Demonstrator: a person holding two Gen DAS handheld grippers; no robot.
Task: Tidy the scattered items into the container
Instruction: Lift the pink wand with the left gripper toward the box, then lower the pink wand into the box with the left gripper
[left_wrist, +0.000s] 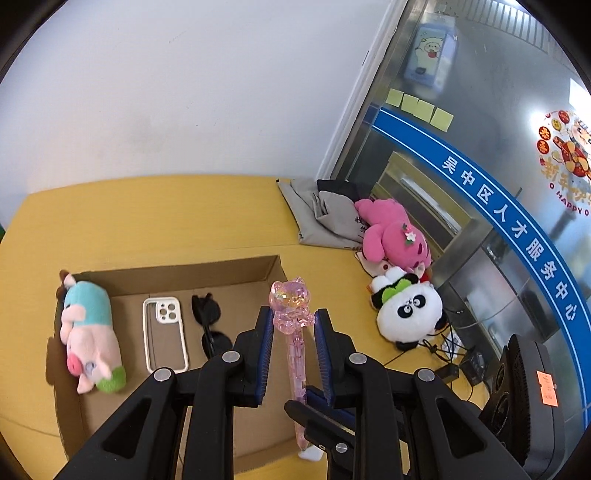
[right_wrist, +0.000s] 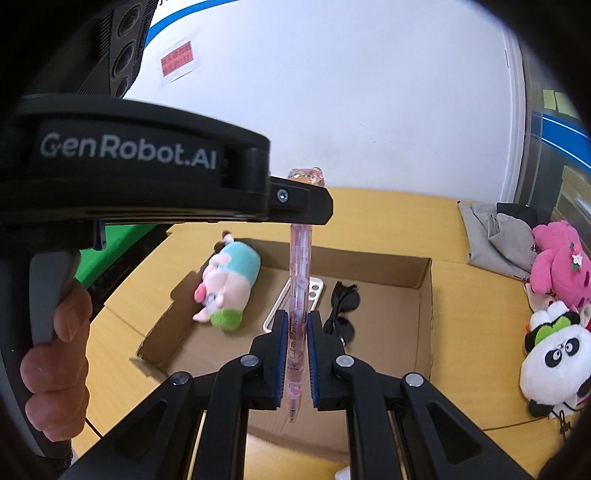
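Right wrist view: your right gripper (right_wrist: 296, 354) had clamped tight on the lower barrel of the slim, translucent pink plastic pen with a glittery bear-shaped topper (right_wrist: 300, 280), held above the open brown cardboard box (right_wrist: 424, 295). Your left gripper (left_wrist: 293, 325) pinched the bear end. The pen looked light, rigid and slick, best gripped mid-barrel; its long axis ran along the fingers, topper pointing away.

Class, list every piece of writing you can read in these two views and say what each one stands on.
"GenRobot.AI": on the left tongs' black body.
"吴中区人才服务中心": on the blue band across the glass wall.
"HAPPY": on the red festive sticker on the glass.
Pink pen: cursive script, too distorted to read.
Orange tag, red notice, grey bag: too blurred.
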